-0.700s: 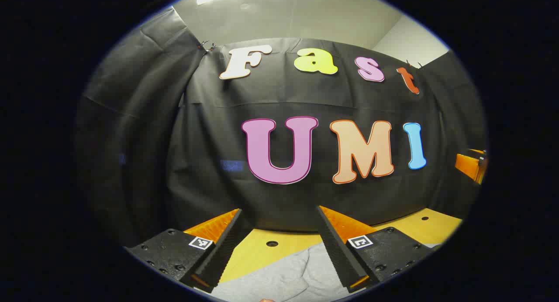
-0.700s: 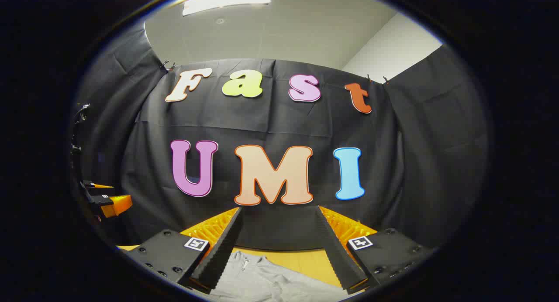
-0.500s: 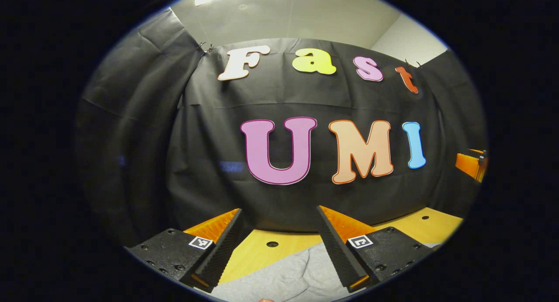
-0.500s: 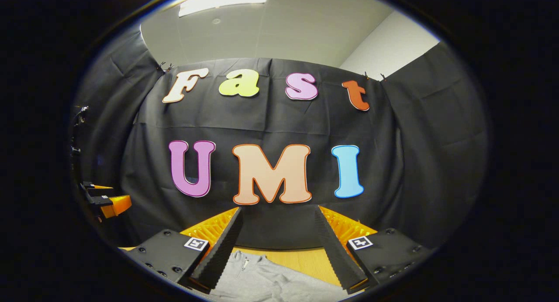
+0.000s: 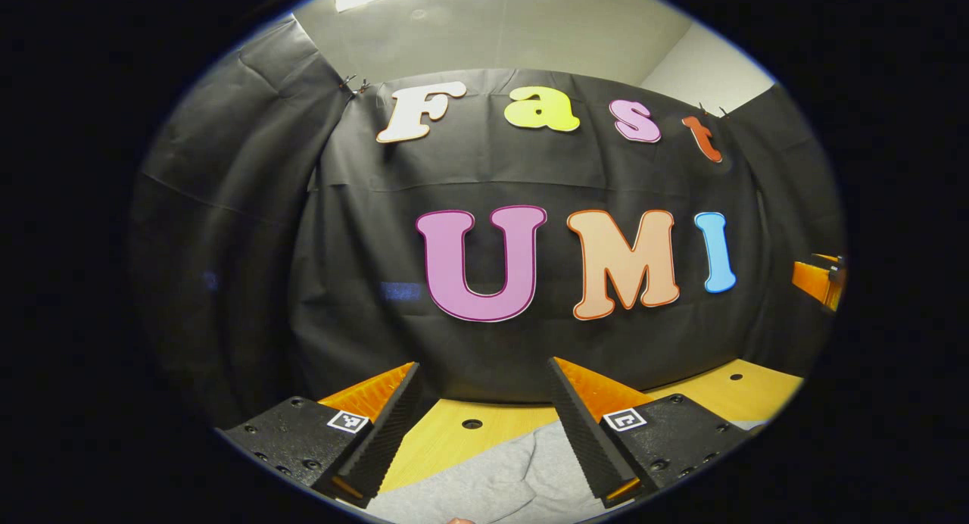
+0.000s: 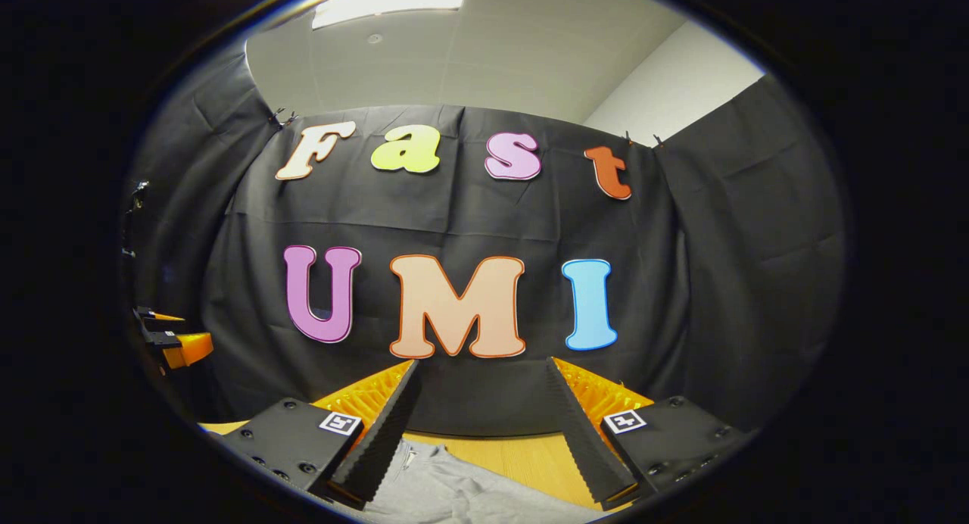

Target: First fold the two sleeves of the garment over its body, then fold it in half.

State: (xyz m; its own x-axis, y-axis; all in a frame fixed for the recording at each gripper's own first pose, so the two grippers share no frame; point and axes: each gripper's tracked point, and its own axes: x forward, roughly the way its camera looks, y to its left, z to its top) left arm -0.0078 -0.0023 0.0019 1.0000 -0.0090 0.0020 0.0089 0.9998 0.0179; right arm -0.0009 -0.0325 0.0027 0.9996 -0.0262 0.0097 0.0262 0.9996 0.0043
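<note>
both tools (image 5: 481, 425) (image 6: 480, 425) gape above garment (image 5: 484, 482)

The right gripper (image 6: 481, 425) has swung slightly rightward, the garment (image 6: 454, 490) sliding left between its fingers.

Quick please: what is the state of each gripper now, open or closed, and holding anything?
Left gripper: open, holding nothing; the grey garment lies below it.
Right gripper: open, holding nothing, above the garment.
</note>
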